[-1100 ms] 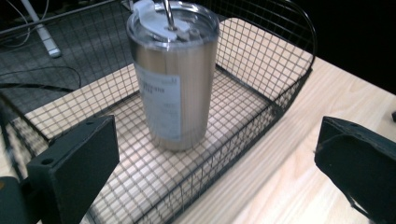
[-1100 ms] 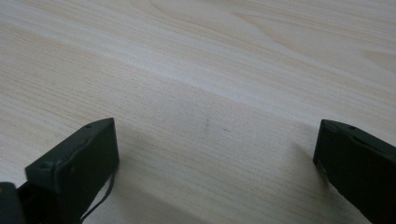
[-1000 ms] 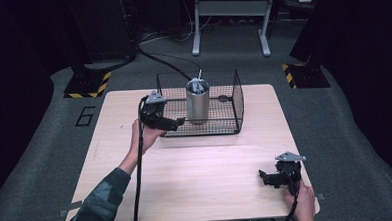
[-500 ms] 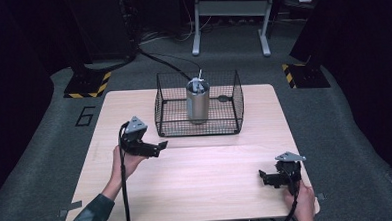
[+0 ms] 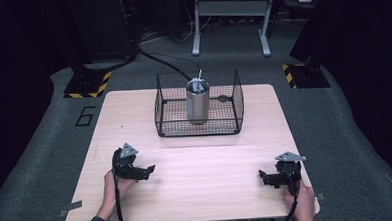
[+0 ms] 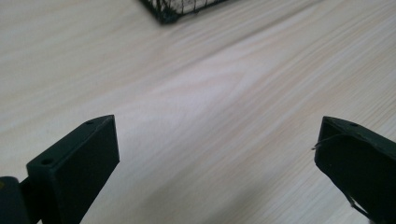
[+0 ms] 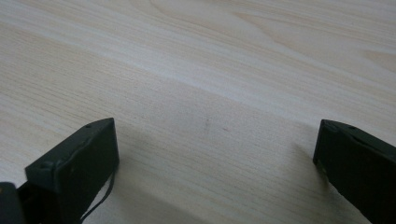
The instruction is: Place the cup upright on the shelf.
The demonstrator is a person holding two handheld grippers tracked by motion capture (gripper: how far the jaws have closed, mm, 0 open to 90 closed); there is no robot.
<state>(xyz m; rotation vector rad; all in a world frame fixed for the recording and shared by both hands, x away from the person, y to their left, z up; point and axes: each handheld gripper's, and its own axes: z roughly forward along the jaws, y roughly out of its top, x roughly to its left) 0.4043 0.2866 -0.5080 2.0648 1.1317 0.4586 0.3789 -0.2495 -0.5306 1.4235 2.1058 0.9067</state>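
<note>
Can (image 5: 198, 100) upright inside basket (image 5: 200, 128), far middle of table (image 5: 207, 190); small dark thing on basket floor just right of can, too small to tell

Left tongs (image 5: 145, 171) near front-left edge, jaws wide apart, holding nothing; basket corner visible ahead in left gripper view

Right tongs (image 5: 265, 178) near front-right edge, wide open, empty, well apart from basket

Judged step: hands parked clear of basket. For doing it well: keep tongs low, level, open, cables off basket rim, no nudging wire wall

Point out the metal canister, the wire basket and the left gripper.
metal canister (image 5: 197, 103), high view, on its side wall.
wire basket (image 5: 239, 103), high view, on its right mesh wall.
left gripper (image 5: 147, 170), high view, between its jaw tips.
</note>
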